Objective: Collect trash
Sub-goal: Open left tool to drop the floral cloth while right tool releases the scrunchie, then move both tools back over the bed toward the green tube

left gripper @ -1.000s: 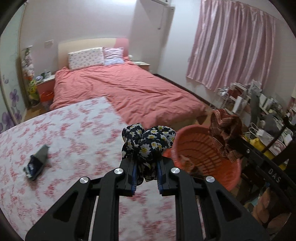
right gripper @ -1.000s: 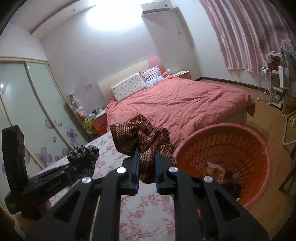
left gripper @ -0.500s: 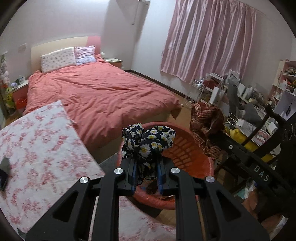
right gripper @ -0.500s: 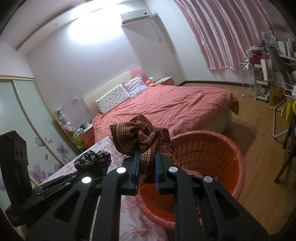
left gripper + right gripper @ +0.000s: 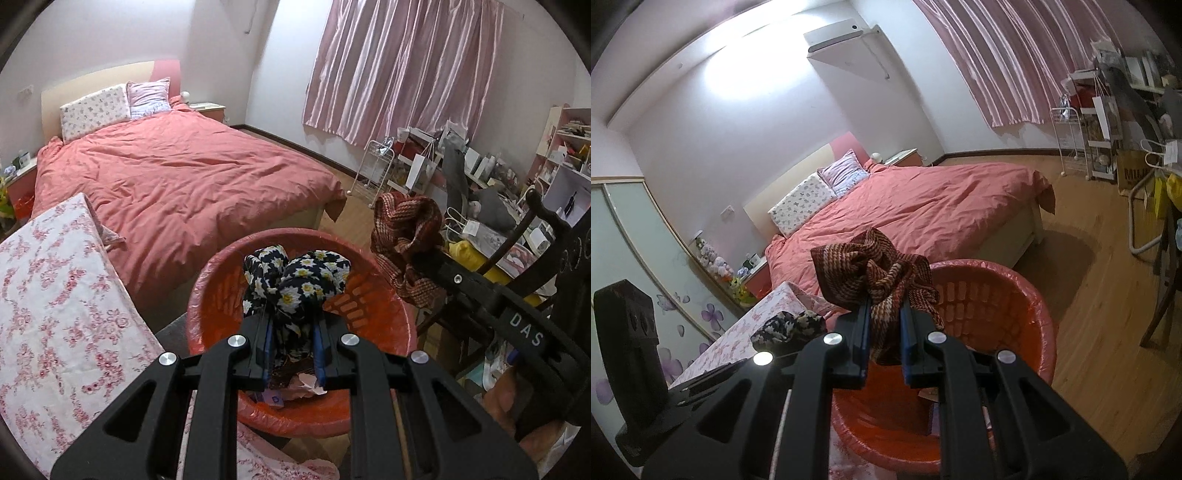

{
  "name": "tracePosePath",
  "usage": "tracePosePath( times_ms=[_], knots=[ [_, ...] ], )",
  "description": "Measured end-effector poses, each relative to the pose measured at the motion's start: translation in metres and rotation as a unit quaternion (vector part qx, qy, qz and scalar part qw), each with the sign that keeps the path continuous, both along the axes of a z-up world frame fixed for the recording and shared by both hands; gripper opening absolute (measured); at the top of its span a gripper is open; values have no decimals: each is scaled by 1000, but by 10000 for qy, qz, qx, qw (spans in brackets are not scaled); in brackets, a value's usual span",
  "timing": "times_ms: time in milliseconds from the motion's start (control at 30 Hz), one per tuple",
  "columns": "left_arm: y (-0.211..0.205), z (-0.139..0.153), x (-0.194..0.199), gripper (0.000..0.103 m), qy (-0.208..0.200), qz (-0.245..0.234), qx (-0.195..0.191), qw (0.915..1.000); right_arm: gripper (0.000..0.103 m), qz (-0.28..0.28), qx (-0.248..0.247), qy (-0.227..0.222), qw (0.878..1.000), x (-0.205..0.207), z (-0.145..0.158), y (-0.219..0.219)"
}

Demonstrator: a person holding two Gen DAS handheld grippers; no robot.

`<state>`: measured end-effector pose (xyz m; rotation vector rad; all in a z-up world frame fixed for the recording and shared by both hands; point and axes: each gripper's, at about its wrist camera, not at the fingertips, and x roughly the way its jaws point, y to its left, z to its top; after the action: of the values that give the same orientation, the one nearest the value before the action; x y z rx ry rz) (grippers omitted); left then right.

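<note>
Left gripper (image 5: 291,363) pinching daisy-print cloth (image 5: 295,280) above orange basket (image 5: 207,295), right gripper (image 5: 884,352) clamping striped brown cloth (image 5: 875,273), seemingly over basket rim.

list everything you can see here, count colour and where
floral cloth: 1, black with white daisies, clamped above the basket
woven cloth: 1, red-brown striped, clamped above the basket
basket: 1, orange-red, on the floor beside the bed, scraps inside
bed: 1, salmon cover, behind the basket
pillows: 2, floral white and lilac, at the headboard
curtain: 1, pink, far wall
tablecloth: 1, white with red flowers, left
left hand-held gripper: 1, black, shut on floral cloth
right hand-held gripper: 1, black, shut on woven cloth
</note>
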<state>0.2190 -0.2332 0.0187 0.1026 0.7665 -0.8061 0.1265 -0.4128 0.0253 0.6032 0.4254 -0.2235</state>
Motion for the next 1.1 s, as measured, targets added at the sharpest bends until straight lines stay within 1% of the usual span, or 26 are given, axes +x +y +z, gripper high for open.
tracePosePath(
  times_ms=[167, 233, 367, 433, 500, 533, 567, 667, 700, 733, 833, 933, 1100],
  knots=[
    [-7, -9, 1, 17, 88, -56, 95, 9999, 14, -25, 95, 37, 9999, 4, -6, -3],
    [-10, -13, 2, 19, 121, -59, 147, 9998, 16, -49, 153, 48, 9999, 5, -9, -6],
    [-14, -19, 6, 22, 243, 0, 236, 9994, 29, -50, 344, 84, 9994, 11, -16, -15],
    [-15, -24, 8, 28, 308, 16, 313, 9990, 30, -38, 416, 117, 9991, 13, -20, -18],
    [-16, -27, 9, 31, 341, 29, 384, 9987, 38, -52, 462, 145, 9988, 14, -24, -19],
    [-16, -29, 10, 34, 363, 28, 411, 9985, 44, -76, 473, 150, 9987, 13, -26, -19],
    [-16, -31, 10, 35, 378, 36, 432, 9983, 46, -98, 481, 155, 9987, 12, -27, -20],
    [-15, -33, 11, 41, 428, 49, 471, 9980, 46, -158, 497, 189, 9985, 9, -30, -22],
    [-15, -33, 11, 45, 435, 71, 486, 9978, 46, -177, 493, 203, 9984, 9, -30, -22],
    [-13, -33, 11, 46, 422, 100, 499, 9978, 46, -205, 476, 222, 9984, 8, -31, -22],
    [-8, -31, 10, 47, 359, 166, 543, 9977, 46, -249, 346, 276, 9987, 7, -29, -20],
    [3, -28, 9, 52, 246, 283, 586, 9976, 47, -229, 210, 311, 9990, 6, -25, -16],
    [30, -24, 10, 53, 78, 500, 703, 9962, 48, -136, -107, 373, 9992, 7, -18, -1]
  ],
)
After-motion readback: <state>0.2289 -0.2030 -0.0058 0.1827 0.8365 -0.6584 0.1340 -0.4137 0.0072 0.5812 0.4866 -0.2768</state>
